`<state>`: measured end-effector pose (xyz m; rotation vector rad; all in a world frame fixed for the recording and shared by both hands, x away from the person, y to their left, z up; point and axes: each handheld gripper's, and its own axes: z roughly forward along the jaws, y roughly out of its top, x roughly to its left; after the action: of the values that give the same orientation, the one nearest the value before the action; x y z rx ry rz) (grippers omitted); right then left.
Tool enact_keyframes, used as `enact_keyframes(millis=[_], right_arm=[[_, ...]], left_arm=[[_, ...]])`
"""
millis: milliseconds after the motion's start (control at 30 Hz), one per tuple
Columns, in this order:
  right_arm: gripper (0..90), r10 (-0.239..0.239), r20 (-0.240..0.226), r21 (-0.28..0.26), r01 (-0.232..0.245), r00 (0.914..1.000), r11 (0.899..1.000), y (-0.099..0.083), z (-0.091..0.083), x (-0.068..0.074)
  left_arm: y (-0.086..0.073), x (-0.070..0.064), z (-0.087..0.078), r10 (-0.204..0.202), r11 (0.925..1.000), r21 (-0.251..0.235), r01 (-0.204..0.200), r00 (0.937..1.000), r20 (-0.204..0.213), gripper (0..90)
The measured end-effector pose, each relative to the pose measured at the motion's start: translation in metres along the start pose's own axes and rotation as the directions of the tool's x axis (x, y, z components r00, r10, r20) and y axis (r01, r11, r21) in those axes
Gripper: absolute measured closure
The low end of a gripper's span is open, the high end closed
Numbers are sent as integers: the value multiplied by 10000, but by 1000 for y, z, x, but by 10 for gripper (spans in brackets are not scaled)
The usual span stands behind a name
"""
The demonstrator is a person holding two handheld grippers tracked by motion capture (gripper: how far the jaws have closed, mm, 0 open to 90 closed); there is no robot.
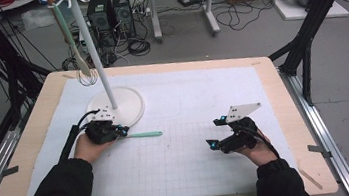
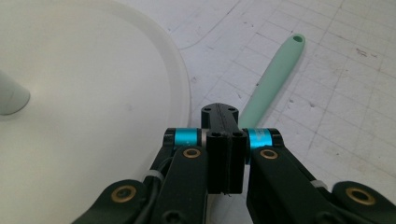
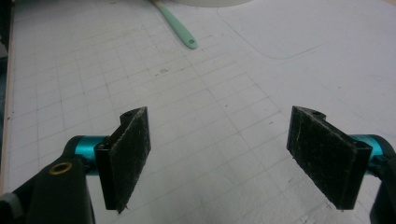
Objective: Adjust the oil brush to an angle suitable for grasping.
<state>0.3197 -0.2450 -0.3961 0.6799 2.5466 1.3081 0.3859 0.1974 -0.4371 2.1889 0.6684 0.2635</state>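
Observation:
A mint-green utensil handle [image 1: 144, 135] with a hole at its far end lies on the gridded mat, pointing right. My left gripper [image 1: 123, 132] is at its left end, beside the round white base [image 1: 130, 106] of a hanging stand. In the left gripper view the jaws of my left gripper [image 2: 220, 112] are pressed together with no gap. The handle [image 2: 273, 77] comes out from under their right side, its near end hidden. My right gripper [image 1: 215, 133] hovers over bare mat at the right, jaws wide apart. In its own view my right gripper [image 3: 219, 114] has nothing between its pads, and the handle [image 3: 180, 30] lies far ahead.
The stand's white pole [image 1: 93, 47] rises from the base; a long pale spatula [image 1: 70, 37] and a wire whisk [image 1: 87, 77] hang from its top hooks. The white mat [image 1: 187, 91] covers a wooden table [image 1: 293, 113]. Cables, computers and frame legs stand on the floor behind.

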Motion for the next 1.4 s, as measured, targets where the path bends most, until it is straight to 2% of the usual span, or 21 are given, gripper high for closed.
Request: enact_keyframes(millis=[100, 367, 467, 600, 733, 867, 1133, 1333, 1400], right_arm=[[205, 0, -5, 3, 0, 10000, 10000, 0, 0, 0], [205, 25, -4, 22, -25, 10000, 10000, 1, 0, 1], [205, -34, -6, 15, 34, 10000, 10000, 1, 1, 2], [205, -32, -35, 57, 32, 10000, 10000, 1, 2, 2], [205, -28, -53, 61, 29, 10000, 10000, 1, 2, 2], [205, -38, -49, 91, 38, 10000, 10000, 1, 2, 2], [205, -57, -49, 90, 57, 10000, 9999, 1, 3, 2], [205, -117, -65, 124, 117, 9999, 9999, 1, 4, 2], [205, -118, -111, 142, 119, 9999, 9998, 1, 4, 3]], left_arm=[[-4, 1, 2, -152, 9999, 8, 152, 9999, -9, 896], [-4, 2, 0, -244, 9996, 150, 245, 9997, -69, 896], [-4, 4, -1, -385, 9991, 170, 385, 9993, 33, 896], [-5, 3, -1, -360, 9992, 199, 359, 9993, 85, 896], [-4, 2, -3, -366, 9988, 348, 354, 9988, 318, 896], [-4, 0, -5, -194, 9987, 480, 171, 9986, 486, 896], [-7, -5, -9, -241, 9989, 411, 209, 9965, 796, 896], [-7, -7, -10, -92, 9991, 419, 57, 9964, 840, 892], [-7, -6, -11, 41, 9992, 385, -75, 9961, 887, 864]])
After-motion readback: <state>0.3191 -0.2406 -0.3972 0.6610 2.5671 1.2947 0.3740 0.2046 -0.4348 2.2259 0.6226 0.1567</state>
